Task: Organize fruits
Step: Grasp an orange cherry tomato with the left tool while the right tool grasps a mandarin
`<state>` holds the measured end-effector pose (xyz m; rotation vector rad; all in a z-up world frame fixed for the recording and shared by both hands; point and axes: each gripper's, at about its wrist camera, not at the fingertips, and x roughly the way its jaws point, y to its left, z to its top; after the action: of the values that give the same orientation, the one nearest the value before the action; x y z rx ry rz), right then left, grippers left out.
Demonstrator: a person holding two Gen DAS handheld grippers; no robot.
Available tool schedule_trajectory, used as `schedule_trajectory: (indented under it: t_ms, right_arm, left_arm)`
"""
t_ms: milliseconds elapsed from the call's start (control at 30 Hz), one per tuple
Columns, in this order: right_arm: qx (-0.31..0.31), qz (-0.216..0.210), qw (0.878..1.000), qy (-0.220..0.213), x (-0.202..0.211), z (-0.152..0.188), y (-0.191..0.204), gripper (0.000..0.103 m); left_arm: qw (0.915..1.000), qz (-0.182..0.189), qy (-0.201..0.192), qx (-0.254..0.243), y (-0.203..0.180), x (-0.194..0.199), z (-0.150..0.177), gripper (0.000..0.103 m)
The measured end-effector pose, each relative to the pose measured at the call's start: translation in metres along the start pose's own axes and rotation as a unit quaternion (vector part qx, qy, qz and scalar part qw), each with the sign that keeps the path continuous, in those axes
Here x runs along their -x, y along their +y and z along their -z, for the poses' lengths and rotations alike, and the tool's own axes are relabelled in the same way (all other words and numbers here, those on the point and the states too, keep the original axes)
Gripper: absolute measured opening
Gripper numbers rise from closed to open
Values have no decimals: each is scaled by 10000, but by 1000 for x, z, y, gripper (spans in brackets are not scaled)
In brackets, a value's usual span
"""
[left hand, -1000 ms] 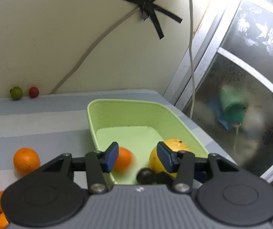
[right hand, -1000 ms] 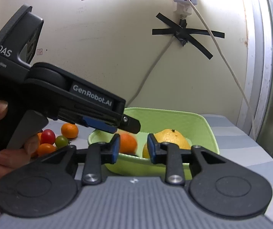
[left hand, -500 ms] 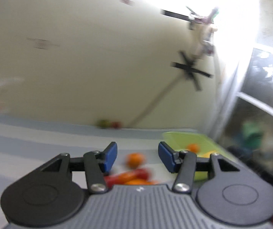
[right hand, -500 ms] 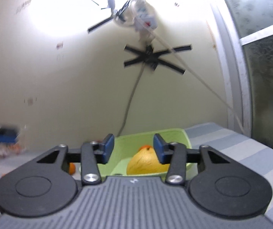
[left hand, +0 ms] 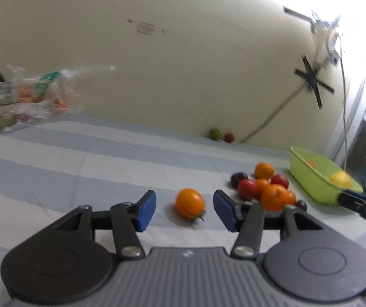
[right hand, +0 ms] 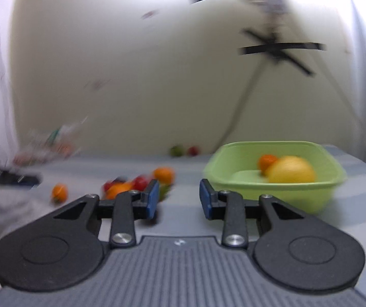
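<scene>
A: Orange tomato [left hand: 190, 203], where is it?

B: On the striped tablecloth [left hand: 55, 158], straight ahead of the left gripper [left hand: 184, 210], framed by its wide-open, empty blue pads.

A: How might it handle?

B: Probably light, smooth and soft; best squeezed gently across its round middle, away from the stem. It is glossy orange, with a small green stem underneath.

A: And the right gripper [right hand: 178, 199]?

B: Also spread apart, empty. The green basket [right hand: 311, 197] sits ahead to its right, holding a yellow fruit [right hand: 291, 170].

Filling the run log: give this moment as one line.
left gripper: open, lined up on orange tomato | right gripper: open, empty | green basket: yellow fruit, small orange
</scene>
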<state>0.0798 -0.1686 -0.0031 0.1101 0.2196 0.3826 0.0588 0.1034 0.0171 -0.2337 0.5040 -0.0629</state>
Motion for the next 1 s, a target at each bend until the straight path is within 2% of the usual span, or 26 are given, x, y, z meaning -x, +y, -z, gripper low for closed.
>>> schedule_trajectory:
  t_ms: [133, 233, 333, 500, 567, 600, 667, 767, 800, 867, 1000]
  right_arm:
    - [945, -216, 9946, 375, -27, -4, 43, 37]
    - [1408, -278, 9880, 572, -50, -6, 62, 38]
    - [1757, -323, 9815, 694, -69, -9, 79, 38]
    - [2129, -251, 9727, 885, -83, -2, 93, 45]
    - [2184, -142, 9714, 920, -86, -3, 95, 45]
    - [2195, -99, 9707, 970, -87, -3, 94, 41]
    - [2170, -54, 9712, 977, -86, -3, 92, 40]
    - [1955, -58, 9769, 855, -71, -4, 88, 39]
    - [1851, -122, 9794, 799, -64, -4, 86, 39]
    - [1604, -271, 9842, 694, -43, -6, 80, 39]
    - [1126, -424, 9897, 771, -2, -1, 55, 39]
  left_arm:
    - [9992, -90, 179, -353, -14, -18, 4, 59]
    - [9984, -172, 193, -509, -23, -27, 3, 65]
    - [9976, -165, 351, -569, -22, -36, 2, 64]
    - [9981, -105, 520, -323, -14, -40, 3, 51]
    - [9985, -121, 497, -187, -10, -39, 3, 42]
    - [9988, -130, 456, -143, -9, -38, 3, 33]
    - [9990, 97, 438, -86, -7, -36, 5, 31]
    - [9990, 392, 82, -180, -9, -21, 7, 31]
    - [9980, 616, 43, -120, -10, -16, 9, 31]
    - [9941, 1066, 192, 44, -16, -14, 14, 31]
    - [9850, 1670, 366, -213, -52, -8, 23, 31]
